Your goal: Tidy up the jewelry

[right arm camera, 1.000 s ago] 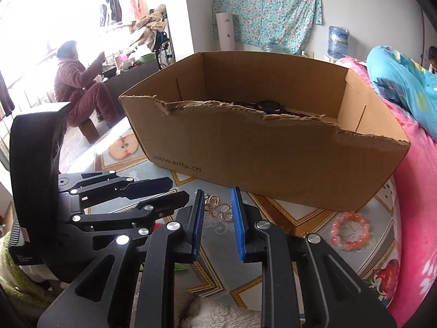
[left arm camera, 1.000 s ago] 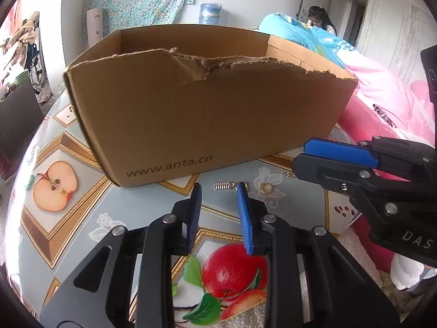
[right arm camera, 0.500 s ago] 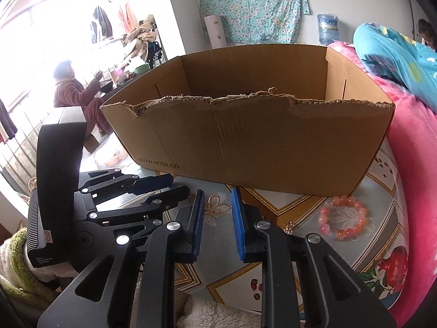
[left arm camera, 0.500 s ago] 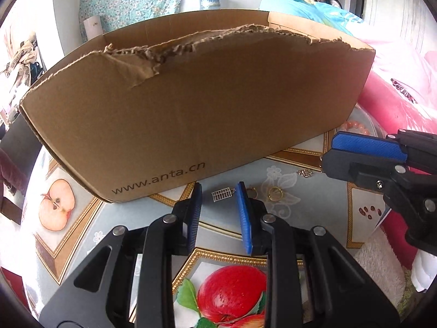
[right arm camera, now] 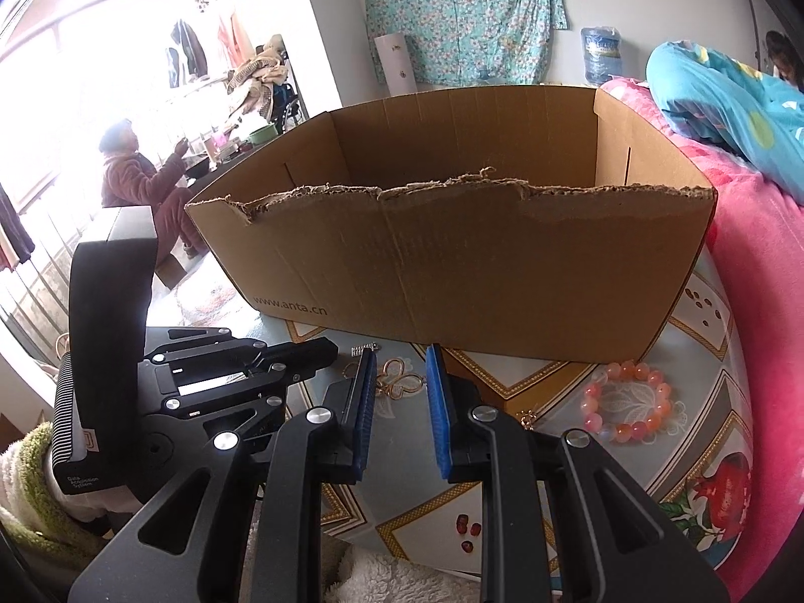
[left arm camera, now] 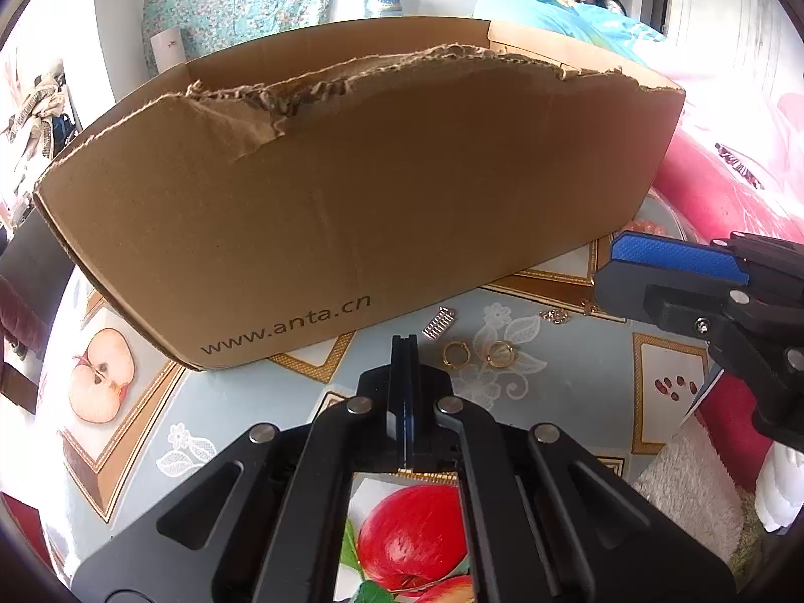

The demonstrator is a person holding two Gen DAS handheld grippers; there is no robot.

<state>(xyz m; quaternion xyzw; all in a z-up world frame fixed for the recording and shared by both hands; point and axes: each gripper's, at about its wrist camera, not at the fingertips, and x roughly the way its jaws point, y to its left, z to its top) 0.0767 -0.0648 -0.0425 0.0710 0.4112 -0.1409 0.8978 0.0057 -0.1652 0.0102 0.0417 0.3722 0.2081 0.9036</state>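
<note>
Both claws first: your left gripper (left arm camera: 404, 346) has its blue pads pressed flat together with nothing between them, so it's clamped on air. Your right gripper (right arm camera: 400, 377) has its jaws parted a little, and the gold looped piece (right arm camera: 397, 382) sits on the table right in the gap past the tips, not touched as far as I can tell.

Progress-wise, honestly you're barely started from what shows. The cardboard box (left arm camera: 352, 191) is the obvious drop spot, but neither view lets you see its floor, so I can't say whether anything's in there yet. Everything I can spot is loose on the fruit-print tablecloth (left arm camera: 578, 382): the little silver bar charm (left arm camera: 438, 322), two gold rings (left arm camera: 477, 353) side by side just beyond your left tips, a small gold chain bit (left arm camera: 553, 315) further right, and the pink bead bracelet (right arm camera: 628, 404) well off to the right near the box's corner. There's also a tiny gold bit (right arm camera: 526, 417) just beside your right finger. So all of that is left to do.

Orientation: the silver charm lies flat, long axis slanted, running from near your left tips up toward the box wall. The looped piece lies flat too, stretched roughly crosswise between your right fingers. I'd guess it needs a turn of the wrist or a lower pinch.
</note>
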